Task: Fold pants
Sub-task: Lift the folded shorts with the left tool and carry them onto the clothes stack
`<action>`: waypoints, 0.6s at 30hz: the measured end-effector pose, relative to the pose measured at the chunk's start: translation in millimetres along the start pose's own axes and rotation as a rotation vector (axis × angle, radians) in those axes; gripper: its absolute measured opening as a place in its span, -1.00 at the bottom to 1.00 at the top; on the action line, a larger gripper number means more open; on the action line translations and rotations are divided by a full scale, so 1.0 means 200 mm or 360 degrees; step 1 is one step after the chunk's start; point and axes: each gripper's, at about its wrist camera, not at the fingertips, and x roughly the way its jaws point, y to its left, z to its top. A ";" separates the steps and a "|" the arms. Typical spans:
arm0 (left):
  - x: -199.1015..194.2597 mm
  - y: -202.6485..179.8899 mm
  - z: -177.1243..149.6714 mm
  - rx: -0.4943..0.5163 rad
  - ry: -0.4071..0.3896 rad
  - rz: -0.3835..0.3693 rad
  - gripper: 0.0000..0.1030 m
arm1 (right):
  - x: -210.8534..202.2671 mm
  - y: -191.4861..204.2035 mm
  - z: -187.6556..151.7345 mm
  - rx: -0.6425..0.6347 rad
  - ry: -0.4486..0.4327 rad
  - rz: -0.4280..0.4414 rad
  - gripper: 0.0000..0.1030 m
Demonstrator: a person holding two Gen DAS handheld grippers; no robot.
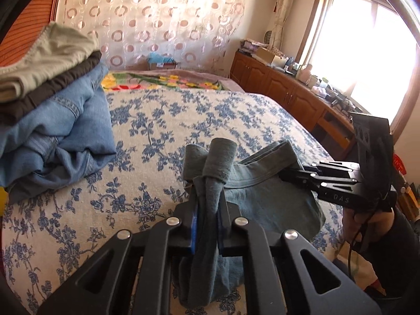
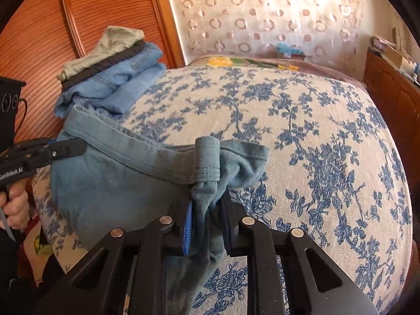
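The grey-blue pants (image 2: 115, 183) hung by their waistband between the 2 grippers, above the near part of the bed (image 2: 315, 136) with its blue-flowered cover. The left gripper (image 1: 207, 210) had its fingers pinched on a bunched fold of the waistband, the cloth standing up past the tips and trailing down below them. The right gripper (image 2: 207, 210) gripped the opposite end of the waistband in the same way, its fingers pressed onto gathered fabric. Each gripper showed at the edge of the other's view, held by a hand (image 2: 15, 199). At the far left of the bed sat a stack of folded clothes (image 1: 52, 99): denim at the bottom, a dark piece, a pale green one on top.
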 end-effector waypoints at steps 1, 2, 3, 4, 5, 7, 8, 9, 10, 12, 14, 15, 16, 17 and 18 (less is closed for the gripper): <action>-0.02 0.00 0.01 0.0002 -0.0017 0.0009 -0.87 | -0.03 0.01 0.02 -0.0010 -0.0028 0.0008 -0.72; -0.03 0.00 0.01 0.0008 -0.0029 0.0024 -0.87 | -0.05 0.03 0.03 -0.0023 -0.0047 0.0008 -0.72; -0.05 -0.01 0.02 0.0020 -0.0043 0.0047 -0.87 | -0.07 0.05 0.06 -0.0050 -0.0073 0.0001 -0.72; -0.06 -0.01 0.03 0.0032 -0.0060 0.0069 -0.87 | -0.09 0.07 0.07 -0.0075 -0.0095 -0.0006 -0.73; -0.08 -0.01 0.04 0.0038 -0.0078 0.0082 -0.87 | -0.11 0.09 0.08 -0.0091 -0.0110 -0.0006 -0.73; -0.12 -0.01 0.06 0.0039 -0.0106 0.0087 -0.87 | -0.15 0.14 0.12 -0.0135 -0.0152 0.0002 -0.73; -0.14 -0.01 0.07 0.0041 -0.0126 0.0091 -0.87 | -0.17 0.15 0.14 -0.0151 -0.0167 -0.0001 -0.73; -0.16 -0.01 0.08 0.0041 -0.0141 0.0093 -0.87 | -0.19 0.17 0.15 -0.0168 -0.0184 -0.0006 -0.73; -0.18 -0.01 0.08 0.0040 -0.0159 0.0096 -0.87 | -0.20 0.18 0.17 -0.0180 -0.0199 -0.0006 -0.74; -0.22 0.00 0.10 0.0042 -0.0195 0.0107 -0.87 | -0.23 0.19 0.20 -0.0196 -0.0224 -0.0004 -0.74; -0.26 0.01 0.12 0.0044 -0.0224 0.0117 -0.87 | -0.25 0.21 0.24 -0.0211 -0.0246 -0.0002 -0.74; -0.26 0.01 0.13 0.0048 -0.0232 0.0124 -0.87 | -0.26 0.22 0.26 -0.0220 -0.0257 -0.0001 -0.74; -0.27 0.02 0.14 0.0059 -0.0234 0.0143 -0.87 | -0.26 0.22 0.28 -0.0230 -0.0268 -0.0002 -0.74; -0.28 0.02 0.15 0.0070 -0.0237 0.0172 -0.87 | -0.27 0.23 0.30 -0.0240 -0.0278 -0.0004 -0.74; -0.29 0.03 0.15 0.0072 -0.0245 0.0186 -0.87 | -0.27 0.24 0.31 -0.0247 -0.0284 -0.0002 -0.74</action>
